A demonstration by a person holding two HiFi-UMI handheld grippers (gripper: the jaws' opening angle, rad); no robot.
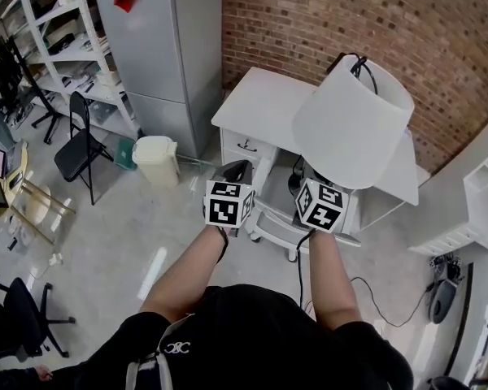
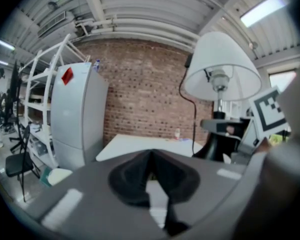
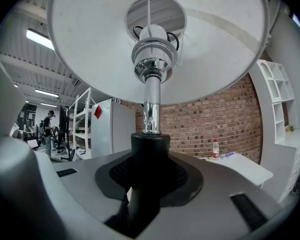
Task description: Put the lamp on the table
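Head view: right gripper holds lamp up before white desk; left gripper beside it. Lidded bin left, contents hidden.
Left gripper view: jaws closed together, empty.
Right gripper view: jaws clamp the lamp's black stem.

Head view high, looking steeply down, both gripper views low and level, facing brick wall, sharing worktop.

The lamp has a matt white, cloth-like shade, a glossy chrome stem and a matt black collar. The table is smooth and white, the wall rough red brick, the fridge smooth grey metal.
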